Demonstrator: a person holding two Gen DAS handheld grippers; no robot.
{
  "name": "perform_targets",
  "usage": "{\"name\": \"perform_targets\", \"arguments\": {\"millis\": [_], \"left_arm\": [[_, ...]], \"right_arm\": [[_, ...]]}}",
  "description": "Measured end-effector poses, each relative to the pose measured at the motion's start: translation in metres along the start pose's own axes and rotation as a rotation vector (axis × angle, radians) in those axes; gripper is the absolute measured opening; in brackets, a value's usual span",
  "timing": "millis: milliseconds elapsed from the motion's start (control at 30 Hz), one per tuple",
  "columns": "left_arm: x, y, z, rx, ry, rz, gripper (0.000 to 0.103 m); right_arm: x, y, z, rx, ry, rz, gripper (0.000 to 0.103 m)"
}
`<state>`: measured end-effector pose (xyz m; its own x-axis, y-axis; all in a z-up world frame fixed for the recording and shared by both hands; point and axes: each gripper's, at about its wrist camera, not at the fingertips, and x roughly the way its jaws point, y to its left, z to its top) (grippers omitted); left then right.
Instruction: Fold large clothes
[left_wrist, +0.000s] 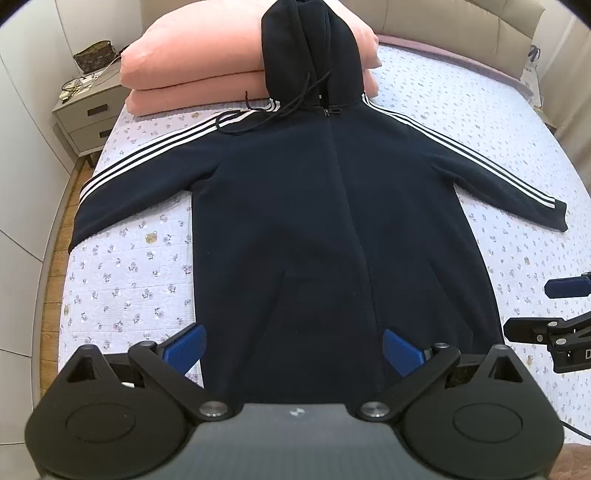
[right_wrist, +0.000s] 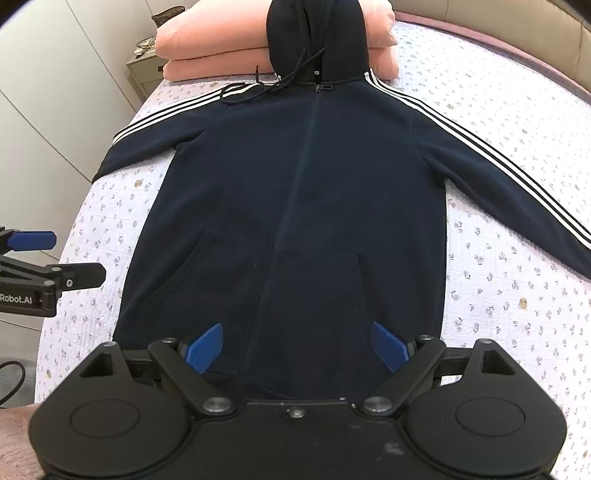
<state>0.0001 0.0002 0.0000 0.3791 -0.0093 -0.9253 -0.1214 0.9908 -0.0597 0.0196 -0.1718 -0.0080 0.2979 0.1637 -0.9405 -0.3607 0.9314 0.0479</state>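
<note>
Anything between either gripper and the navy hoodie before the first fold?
Nothing visible. The navy zip hoodie with white-striped sleeves lies flat on the floral quilted bed, directly ahead of the open left gripper and open right gripper. Only its hood rests on the stacked pink pillows.

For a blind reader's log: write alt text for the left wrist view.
A dark hoodie lies flat, zipped, on a floral bed, sleeves spread, hood resting on pink pillows. The open left gripper hovers at its hem; the right gripper shows at the right edge.
</note>
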Motion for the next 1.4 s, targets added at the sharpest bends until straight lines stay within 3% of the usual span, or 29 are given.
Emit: {"name": "perform_targets", "arguments": {"millis": [1100,1400], "left_arm": [[0.003,-0.005,0.0,-0.004,-0.006,0.004,0.103],[0.004,0.004,0.002,-0.014,0.006,-0.036,0.103]], "right_arm": [[0.001,0.0,0.001,0.004,-0.002,0.007,0.103],[-0.001,-0.001,-0.001,0.006,-0.004,0.008,0.103]]}}
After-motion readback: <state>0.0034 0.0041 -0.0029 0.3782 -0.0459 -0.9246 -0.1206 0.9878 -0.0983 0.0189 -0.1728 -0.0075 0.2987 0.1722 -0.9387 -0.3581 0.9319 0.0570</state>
